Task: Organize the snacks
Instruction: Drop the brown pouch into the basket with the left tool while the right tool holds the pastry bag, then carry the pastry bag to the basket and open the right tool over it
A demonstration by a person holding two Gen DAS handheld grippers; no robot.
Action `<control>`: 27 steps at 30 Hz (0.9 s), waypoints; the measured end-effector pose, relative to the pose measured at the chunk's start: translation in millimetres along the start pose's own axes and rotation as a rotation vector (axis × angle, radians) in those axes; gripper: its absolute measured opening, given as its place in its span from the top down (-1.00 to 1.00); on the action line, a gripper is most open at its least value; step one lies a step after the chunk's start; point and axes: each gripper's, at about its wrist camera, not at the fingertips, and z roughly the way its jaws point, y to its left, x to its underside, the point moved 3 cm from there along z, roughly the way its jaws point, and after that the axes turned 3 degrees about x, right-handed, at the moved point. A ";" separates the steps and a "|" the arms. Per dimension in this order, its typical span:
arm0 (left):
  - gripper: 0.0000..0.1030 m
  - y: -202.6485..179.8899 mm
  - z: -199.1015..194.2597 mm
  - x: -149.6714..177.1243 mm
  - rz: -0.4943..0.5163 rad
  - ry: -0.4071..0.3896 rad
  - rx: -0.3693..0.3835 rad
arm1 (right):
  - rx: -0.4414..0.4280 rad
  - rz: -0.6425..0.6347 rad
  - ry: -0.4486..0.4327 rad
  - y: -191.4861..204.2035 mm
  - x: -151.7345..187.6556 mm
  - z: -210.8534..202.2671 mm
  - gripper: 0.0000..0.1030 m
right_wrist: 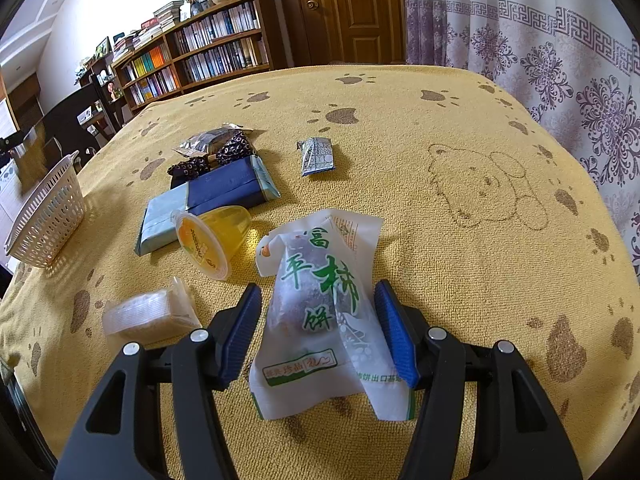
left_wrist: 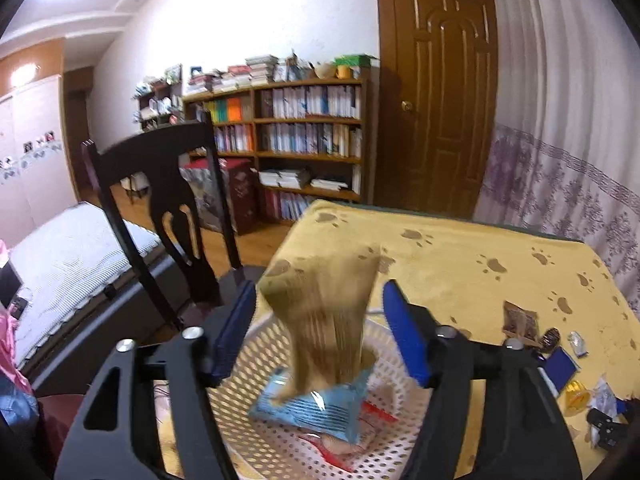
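In the left wrist view my left gripper [left_wrist: 318, 292] is open above a white perforated basket [left_wrist: 256, 364]. A blurred tan packet [left_wrist: 328, 320] hangs loose between the blue fingers, its lower end inside the basket. A light-blue packet [left_wrist: 320, 408] and a red-and-white packet [left_wrist: 376, 416] lie in the basket. In the right wrist view my right gripper [right_wrist: 316, 292] is open astride a white packet with green characters [right_wrist: 316, 360] that lies on the yellow tablecloth [right_wrist: 460, 280]. The pads stand on either side of it, apart from it.
Loose on the cloth are an orange jelly cup [right_wrist: 208, 240], a blue packet [right_wrist: 216, 196], dark patterned packets [right_wrist: 216, 152], a small silver packet [right_wrist: 318, 156] and a clear-wrapped snack [right_wrist: 148, 316]. The basket [right_wrist: 48, 216] stands at the table's left edge. A dark chair [left_wrist: 160, 184] stands beyond it.
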 end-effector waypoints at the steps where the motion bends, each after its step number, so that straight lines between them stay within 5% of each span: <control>1: -0.33 1.3 -1.7 -1.1 0.001 -0.005 -0.008 | 0.000 0.000 0.000 -0.4 0.0 -0.1 -0.15; 22: -0.72 -11.9 -17.0 -6.0 0.003 -0.047 0.046 | 0.002 -0.002 0.000 0.1 0.2 -0.2 -0.14; 27: -0.72 -11.2 -19.7 -7.2 -0.003 -0.051 0.055 | 0.031 0.015 -0.007 -1.8 0.0 -1.4 0.21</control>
